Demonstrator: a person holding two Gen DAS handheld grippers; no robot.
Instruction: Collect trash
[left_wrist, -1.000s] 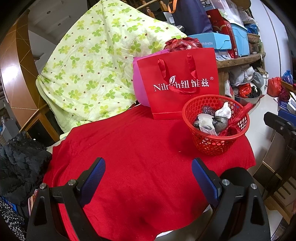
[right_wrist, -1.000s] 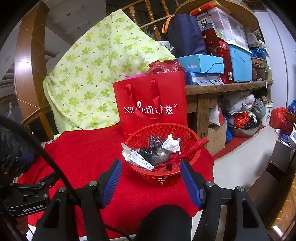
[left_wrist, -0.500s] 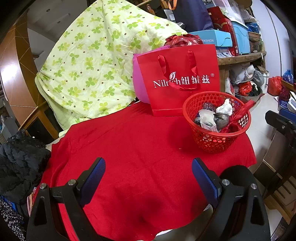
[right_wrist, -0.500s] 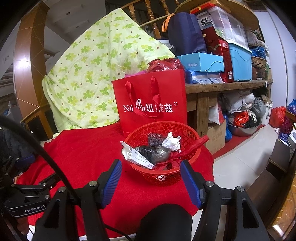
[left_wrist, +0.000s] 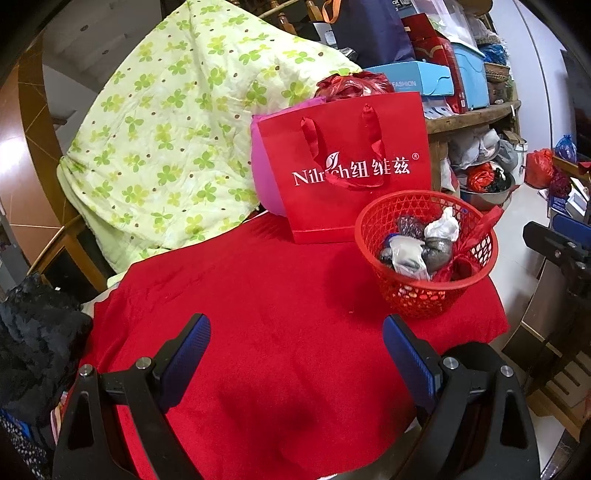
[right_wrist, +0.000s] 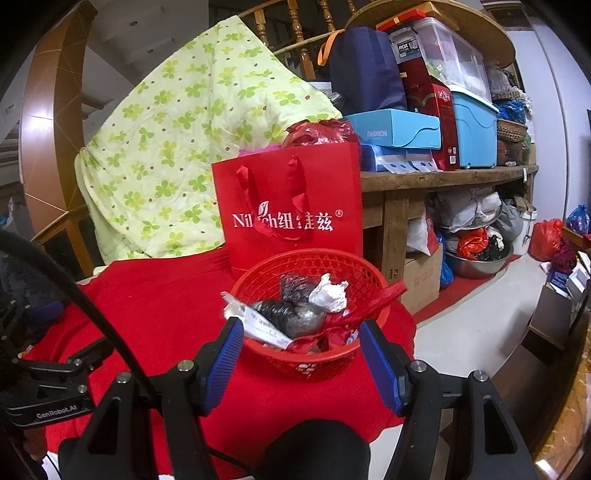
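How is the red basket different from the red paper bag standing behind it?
The red basket is round, low and open-meshed, with its top open so the crumpled trash inside shows. The red paper bag is tall, flat-sided and solid, with ribbon handles and white lettering, and what it holds is mostly hidden. Both are red and sit on the red cloth.

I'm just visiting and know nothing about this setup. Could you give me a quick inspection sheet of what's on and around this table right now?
Surface: red cloth covers the table; no loose trash seen on it.
Job's things: red basket holding crumpled white paper, dark wrappers and red plastic.
Clutter: red gift bag upright behind the basket.
Grippers: left gripper and right gripper both open, holding nothing.
Cables: black cable in the right wrist view.
Surroundings: green floral quilt, blue box on a wooden shelf.
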